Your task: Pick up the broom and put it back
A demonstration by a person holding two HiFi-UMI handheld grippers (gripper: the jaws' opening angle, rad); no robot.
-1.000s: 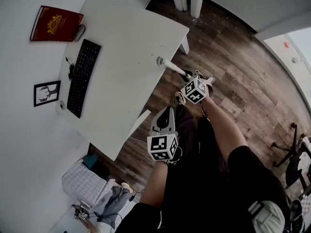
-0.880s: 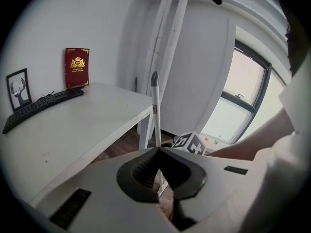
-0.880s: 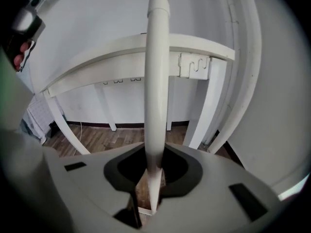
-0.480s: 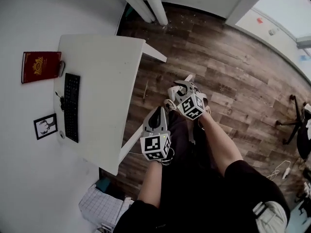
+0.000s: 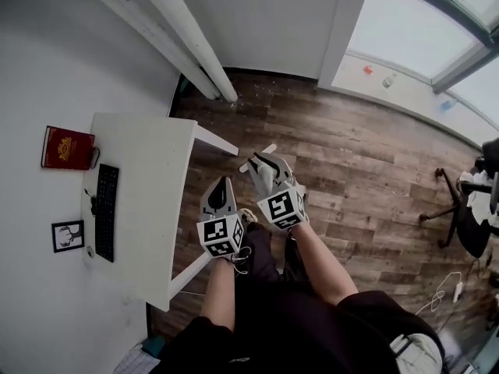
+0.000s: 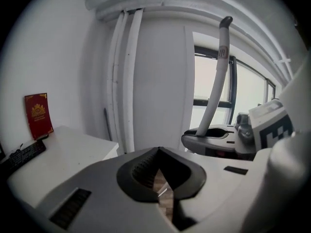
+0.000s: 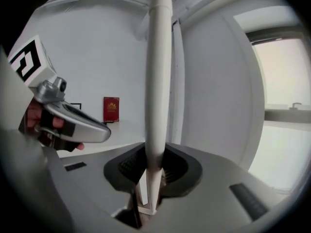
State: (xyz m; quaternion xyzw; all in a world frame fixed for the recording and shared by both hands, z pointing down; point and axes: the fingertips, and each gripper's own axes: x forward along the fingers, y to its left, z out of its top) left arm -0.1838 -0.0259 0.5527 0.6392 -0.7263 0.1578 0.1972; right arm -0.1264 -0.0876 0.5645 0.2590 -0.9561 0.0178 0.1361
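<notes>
A white worktop (image 5: 156, 178) stands against the white wall, on a wood-plank floor (image 5: 374, 170). A black keyboard (image 5: 105, 213) lies along the worktop's wall-side edge. A red book (image 5: 69, 147) with a gold emblem stands upright against the wall by one end of the keyboard. A small framed picture (image 5: 68, 235) is against the wall by the other end. 2 white pipes (image 5: 187, 41) run down the corner beyond the worktop. A dark office chair (image 5: 460, 209) stands well apart, near the window (image 5: 421, 45).

The white tabletop (image 5: 148, 201) stands against the wall and carries a black keyboard (image 5: 105, 213); behind the keyboard, at the wall edge, a red book (image 5: 67, 147) stands upright; a small framed picture (image 5: 68, 235) is also behind the keyboard; far from the keyboard, the wooden floor (image 5: 366, 170) carries a dark chair (image 5: 460, 209).
</notes>
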